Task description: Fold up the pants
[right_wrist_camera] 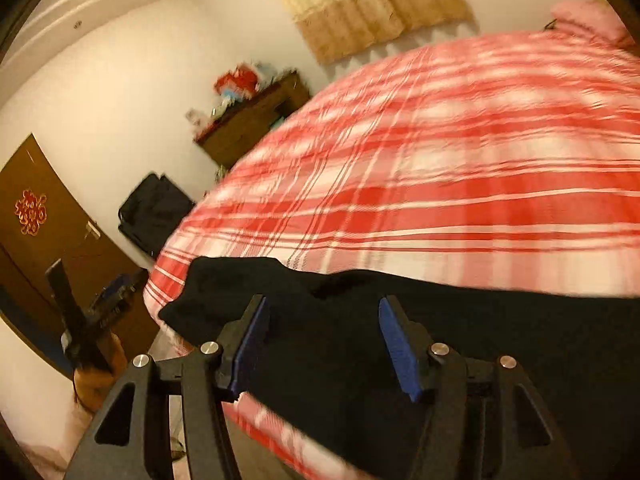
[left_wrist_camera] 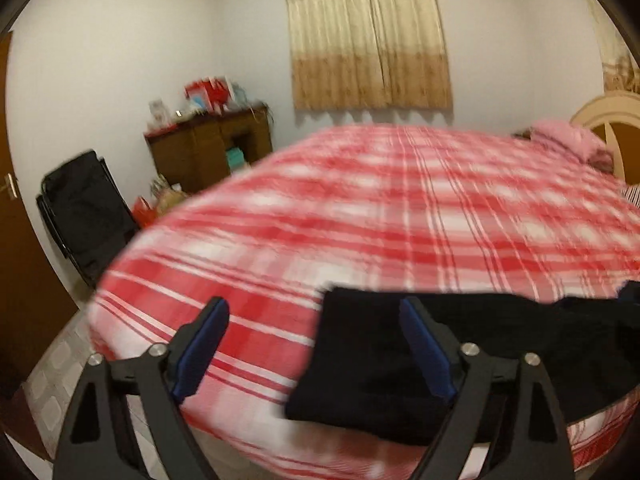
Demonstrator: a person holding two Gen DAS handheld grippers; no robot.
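Observation:
Black pants point(left_wrist_camera: 500, 344) lie along the near edge of the bed, with one end folded into a thick block point(left_wrist_camera: 360, 368). My left gripper point(left_wrist_camera: 314, 312) hangs open over that end. Its right finger point(left_wrist_camera: 420, 340) is above the black cloth and its left finger point(left_wrist_camera: 208, 332) above the bare sheet. In the right wrist view the pants point(right_wrist_camera: 500, 360) stretch across the bottom of the picture. My right gripper point(right_wrist_camera: 323, 306) is open just above them, and neither blue pad presses on the cloth.
The bed's red and white plaid sheet point(left_wrist_camera: 400, 208) fills the middle. A pink pillow point(left_wrist_camera: 568, 140) lies at its far right. A black chair point(left_wrist_camera: 84, 208) and a wooden cabinet point(left_wrist_camera: 208, 152) stand by the wall on the left. A brown door point(right_wrist_camera: 44, 216) is further left.

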